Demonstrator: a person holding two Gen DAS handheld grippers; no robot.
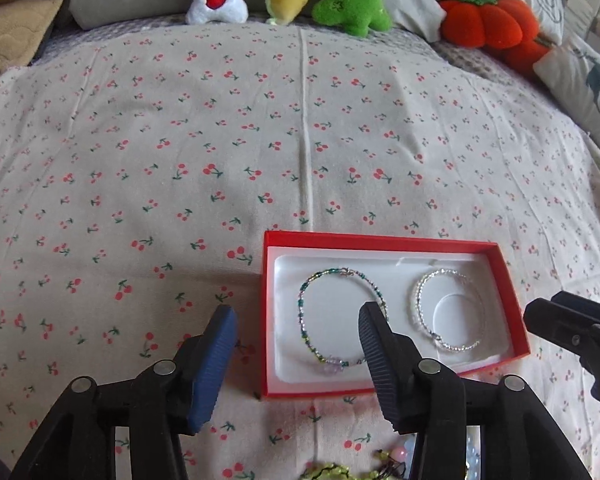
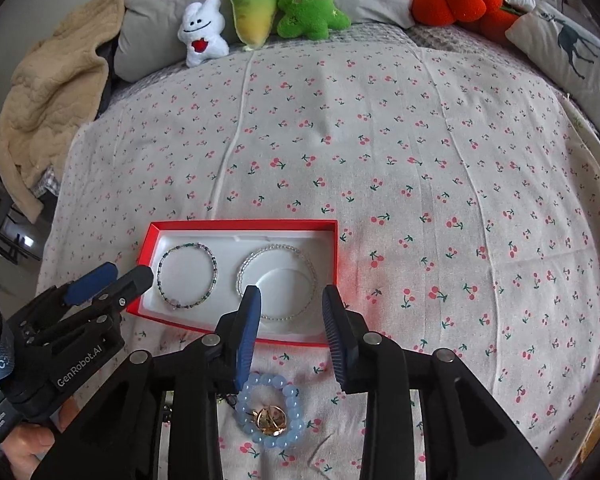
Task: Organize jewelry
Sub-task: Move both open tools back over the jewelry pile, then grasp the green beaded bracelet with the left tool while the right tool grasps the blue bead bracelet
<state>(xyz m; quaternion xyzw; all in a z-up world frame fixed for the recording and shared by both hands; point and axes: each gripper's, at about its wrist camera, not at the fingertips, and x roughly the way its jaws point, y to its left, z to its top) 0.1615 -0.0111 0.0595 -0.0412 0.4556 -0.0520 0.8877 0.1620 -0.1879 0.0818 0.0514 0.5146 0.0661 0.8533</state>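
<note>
Hovering above the near edge of the red box (image 2: 236, 225), the right gripper (image 2: 290, 334) has its fingers spread and holds nothing. The box sits on a cherry-print bedspread (image 2: 420, 160), and its white insert already holds two pieces: a green beaded bracelet (image 2: 212, 258) in the left half and a clear beaded bracelet (image 2: 244, 264) in the right half, lying apart from each other. Just in front of the box's near wall, directly under the right gripper, lies a blue bead bracelet (image 2: 290, 394) with a gold ring (image 2: 270, 420) resting inside its loop. The left gripper (image 1: 298, 354) is also spread and empty, poised over the box's near left corner; in its view more loose jewelry, a yellow-green bead string (image 1: 332, 470), shows at the bottom edge, in front of the box.

The step in hand is probably picking up the blue bracelet. To do it well, the right gripper should drop straight down and close across one side of the bead loop, not across the whole circle, so the beads do not roll out of the pads. The ring sits loose inside and may be dragged or flicked away; pinching the side of the loop farthest from it looks safer. Soft bedding gives under pressure, so a light touch helps. Space in the box is tight.
</note>
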